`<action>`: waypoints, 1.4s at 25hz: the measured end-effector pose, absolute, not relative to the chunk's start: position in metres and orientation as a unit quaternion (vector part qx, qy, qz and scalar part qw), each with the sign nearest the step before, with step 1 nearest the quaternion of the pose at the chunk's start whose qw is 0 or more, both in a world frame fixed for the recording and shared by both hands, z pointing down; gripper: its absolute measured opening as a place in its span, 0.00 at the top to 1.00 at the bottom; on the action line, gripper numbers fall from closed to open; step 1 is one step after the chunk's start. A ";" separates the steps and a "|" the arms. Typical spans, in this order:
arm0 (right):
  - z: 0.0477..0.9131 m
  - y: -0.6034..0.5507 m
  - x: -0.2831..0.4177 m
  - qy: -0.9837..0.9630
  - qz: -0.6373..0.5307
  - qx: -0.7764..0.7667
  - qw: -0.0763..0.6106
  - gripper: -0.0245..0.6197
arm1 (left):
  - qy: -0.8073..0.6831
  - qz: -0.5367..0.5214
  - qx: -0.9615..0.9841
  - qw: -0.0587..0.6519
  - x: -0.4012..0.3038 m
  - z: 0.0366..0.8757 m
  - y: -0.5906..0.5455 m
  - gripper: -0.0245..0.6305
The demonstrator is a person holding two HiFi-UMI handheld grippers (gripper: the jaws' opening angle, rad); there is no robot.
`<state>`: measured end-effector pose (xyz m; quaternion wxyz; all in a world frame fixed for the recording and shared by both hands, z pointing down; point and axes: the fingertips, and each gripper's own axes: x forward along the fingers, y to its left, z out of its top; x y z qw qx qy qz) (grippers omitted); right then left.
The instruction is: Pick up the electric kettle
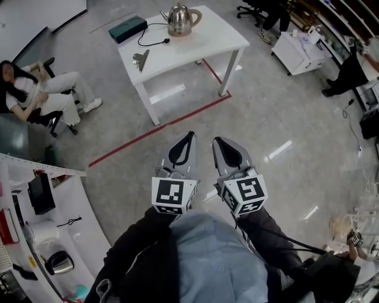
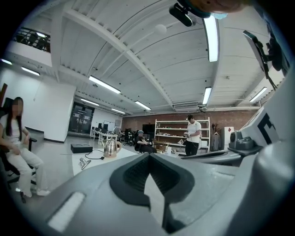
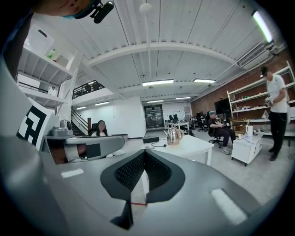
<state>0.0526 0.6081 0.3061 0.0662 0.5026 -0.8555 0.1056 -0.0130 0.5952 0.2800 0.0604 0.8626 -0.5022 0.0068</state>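
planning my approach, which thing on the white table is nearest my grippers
The small metal clip by the white table's near left corner; the electric kettle and dark box sit farther back.

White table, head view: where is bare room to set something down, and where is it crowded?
Bare: the near-right stretch of the white table, between the electric kettle and the metal clip. Crowded: the far-left end, with the dark box, cord and kettle.

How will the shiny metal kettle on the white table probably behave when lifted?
The shiny steel electric kettle looks rigid; its polished wall may be slippery, so the arched handle seems safer. The black cord beside it may drag if attached.
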 end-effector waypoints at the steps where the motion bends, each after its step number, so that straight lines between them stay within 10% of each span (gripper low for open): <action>1: 0.304 0.600 0.046 -0.856 0.106 0.501 0.066 0.92 | -0.503 0.003 0.862 0.060 -0.019 0.278 0.588 0.96; 35: 0.297 0.428 0.061 -0.856 0.098 0.507 0.036 0.92 | -0.492 0.028 0.868 0.060 0.001 0.289 0.430 0.96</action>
